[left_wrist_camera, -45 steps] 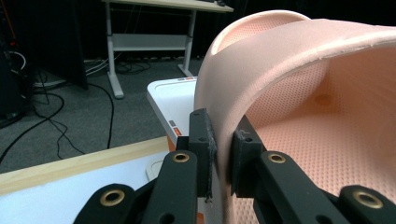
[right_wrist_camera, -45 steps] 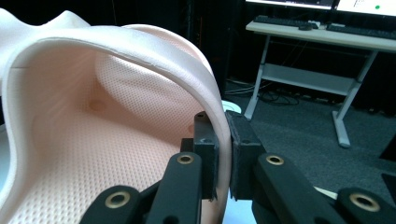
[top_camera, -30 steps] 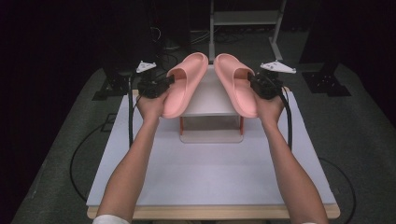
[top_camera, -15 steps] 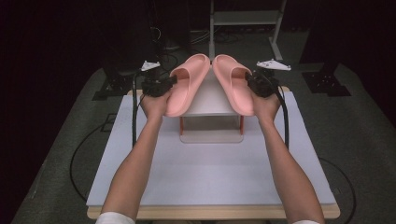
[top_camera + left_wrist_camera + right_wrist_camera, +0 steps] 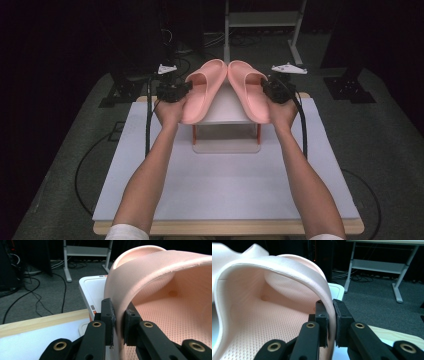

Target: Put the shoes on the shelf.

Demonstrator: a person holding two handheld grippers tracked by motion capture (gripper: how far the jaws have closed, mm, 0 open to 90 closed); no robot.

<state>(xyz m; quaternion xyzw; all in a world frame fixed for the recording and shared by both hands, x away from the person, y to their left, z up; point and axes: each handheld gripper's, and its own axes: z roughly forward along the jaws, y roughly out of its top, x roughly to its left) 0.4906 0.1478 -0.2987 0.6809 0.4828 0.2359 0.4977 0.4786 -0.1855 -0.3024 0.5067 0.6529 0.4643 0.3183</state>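
Two pink foam slippers are held tilted over a small white stand (image 5: 226, 107) with orange legs at the far middle of the table. My left gripper (image 5: 176, 92) is shut on the strap of the left slipper (image 5: 202, 90); in the left gripper view its pads (image 5: 109, 315) pinch the strap's edge (image 5: 140, 277). My right gripper (image 5: 272, 90) is shut on the strap of the right slipper (image 5: 250, 90), and the right gripper view shows the strap's edge (image 5: 294, 267) clamped between the pads (image 5: 339, 312). The two slippers' toes touch at the top, in the high view.
A white board (image 5: 225, 185) covers the wooden table (image 5: 225, 227). Grey marker plates (image 5: 289, 68) top the grippers. Cables (image 5: 85, 165) trail over the dark carpet at the left. A metal table frame (image 5: 260, 20) stands behind.
Both slippers have swung inward until their toes met. The hands shifted only slightly.
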